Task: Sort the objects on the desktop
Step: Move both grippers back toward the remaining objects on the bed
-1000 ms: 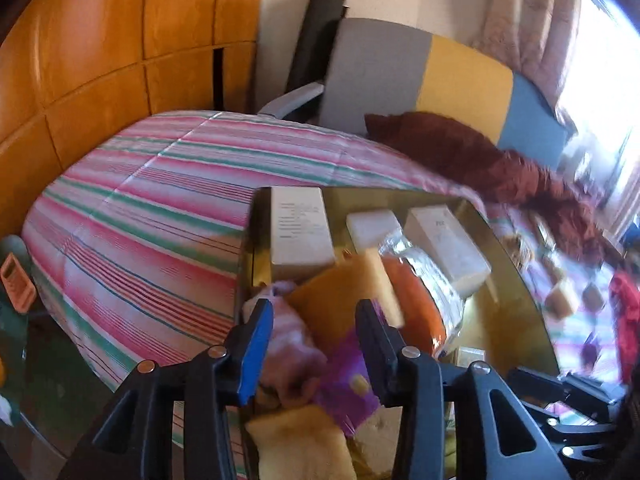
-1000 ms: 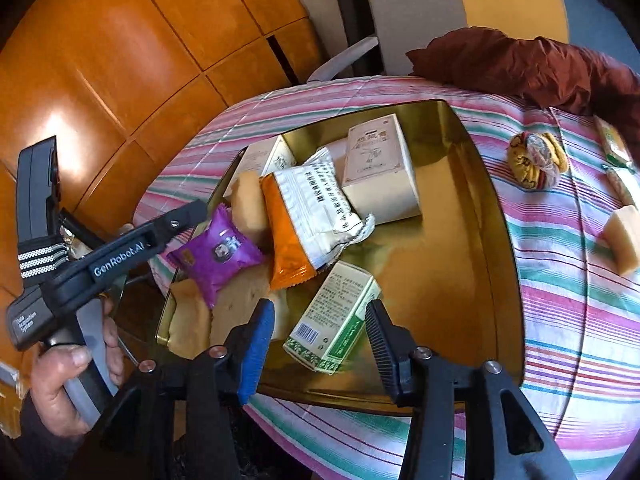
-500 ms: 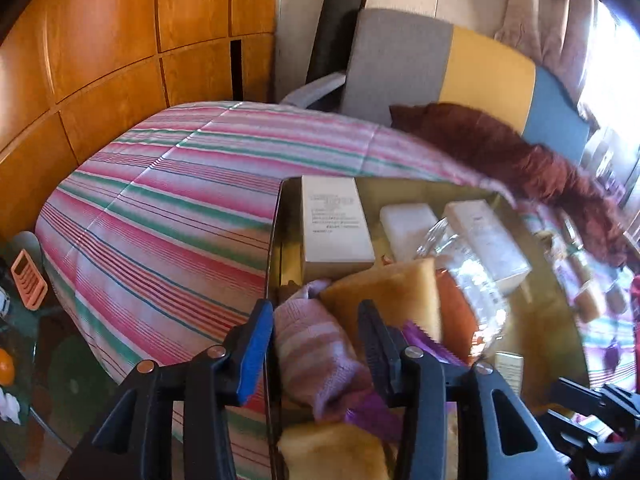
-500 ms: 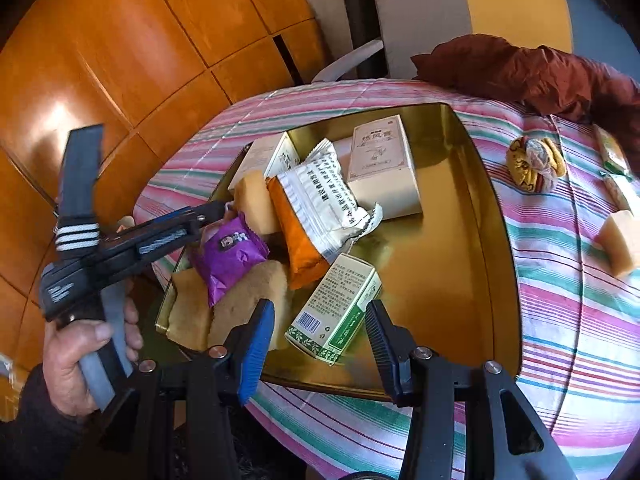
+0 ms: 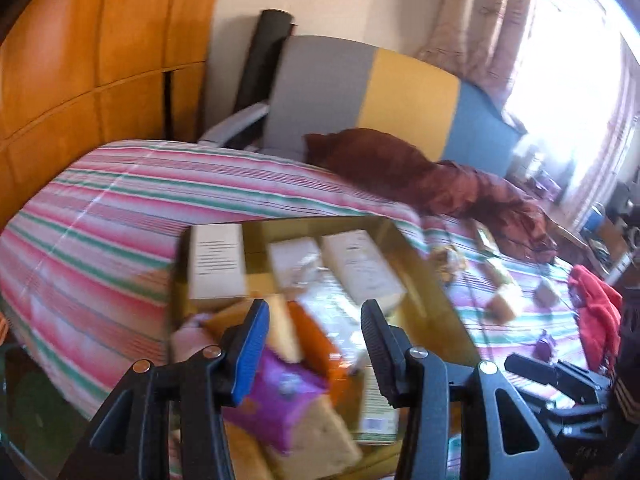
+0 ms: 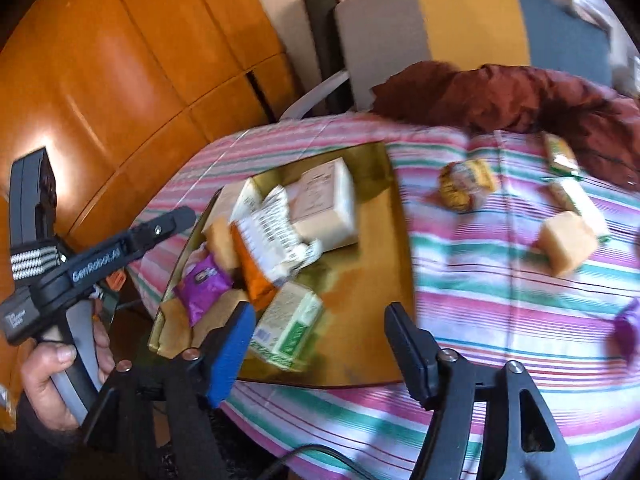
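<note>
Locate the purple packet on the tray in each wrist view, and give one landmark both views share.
Left wrist: purple packet at bottom centre, low between the left gripper's fingers.
Right wrist: purple packet at centre left, near the tray's left edge.
Shared landmark: the orange packet beside it.

Glossy gold metal tray [image 6: 372, 280], striped cloth tablecloth [image 6: 500, 292], varnished wood panels [image 6: 132, 64]

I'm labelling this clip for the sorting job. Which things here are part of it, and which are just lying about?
Part of the job:
gold tray
green box
purple packet
yellow block
both open grippers, left, right

Lying about:
maroon cloth
striped chair
red cloth
</note>
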The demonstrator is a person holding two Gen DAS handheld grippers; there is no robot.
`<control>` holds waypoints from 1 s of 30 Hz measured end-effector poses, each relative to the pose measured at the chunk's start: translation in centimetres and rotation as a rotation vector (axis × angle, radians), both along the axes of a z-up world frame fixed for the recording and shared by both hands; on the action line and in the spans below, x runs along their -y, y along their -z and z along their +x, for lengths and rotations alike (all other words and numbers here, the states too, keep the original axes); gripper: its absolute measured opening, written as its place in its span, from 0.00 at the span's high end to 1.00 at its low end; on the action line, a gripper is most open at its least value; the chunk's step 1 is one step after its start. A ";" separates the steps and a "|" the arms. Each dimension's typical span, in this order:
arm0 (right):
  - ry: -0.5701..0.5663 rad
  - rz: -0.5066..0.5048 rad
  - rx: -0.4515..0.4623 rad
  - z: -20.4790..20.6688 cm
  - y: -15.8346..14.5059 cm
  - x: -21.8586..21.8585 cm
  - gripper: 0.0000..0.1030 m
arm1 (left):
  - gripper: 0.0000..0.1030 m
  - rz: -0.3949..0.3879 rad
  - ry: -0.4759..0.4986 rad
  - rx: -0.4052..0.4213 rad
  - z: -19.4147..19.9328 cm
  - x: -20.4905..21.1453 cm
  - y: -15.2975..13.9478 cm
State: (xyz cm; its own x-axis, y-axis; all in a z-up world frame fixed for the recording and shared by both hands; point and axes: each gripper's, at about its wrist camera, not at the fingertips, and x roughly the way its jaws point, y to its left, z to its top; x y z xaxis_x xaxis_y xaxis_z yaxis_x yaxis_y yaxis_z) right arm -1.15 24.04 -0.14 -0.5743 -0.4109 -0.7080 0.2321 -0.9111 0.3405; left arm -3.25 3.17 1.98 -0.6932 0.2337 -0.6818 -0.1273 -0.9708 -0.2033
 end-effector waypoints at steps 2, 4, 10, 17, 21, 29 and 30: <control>0.053 -0.008 0.001 0.2 -0.2 -2.0 0.31 | 0.53 -0.013 0.046 -0.002 0.0 -1.7 -0.2; 0.101 -0.019 0.011 0.5 -0.3 -3.8 0.29 | 0.53 -0.044 0.089 -0.012 0.1 -3.5 -0.3; 0.264 -0.042 0.072 1.4 0.3 -10.3 0.27 | 0.53 -0.066 0.201 -0.016 0.3 -7.4 -0.6; 0.374 -0.042 0.120 1.8 0.2 -15.5 0.27 | 0.53 -0.084 0.293 -0.001 0.2 -11.0 -0.5; 0.435 -0.025 0.135 1.8 -0.3 -18.1 0.27 | 0.53 -0.096 0.339 -0.005 0.3 -13.0 -0.7; 0.568 -0.020 0.171 1.8 -0.9 -23.9 0.27 | 0.53 -0.120 0.419 0.013 0.1 -16.3 -0.3; 0.576 -0.019 0.177 1.8 -0.8 -24.4 0.27 | 0.53 -0.122 0.428 0.016 0.1 -16.7 -0.2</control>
State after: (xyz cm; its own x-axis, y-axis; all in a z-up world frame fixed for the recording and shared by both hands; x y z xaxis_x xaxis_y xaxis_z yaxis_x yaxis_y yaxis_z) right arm 0.67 48.39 0.70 -0.5826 -0.0822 -0.8086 -0.3582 -0.8670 0.3463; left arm -3.15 19.84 2.15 -0.5405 0.4143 -0.7323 -0.5207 -0.8483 -0.0956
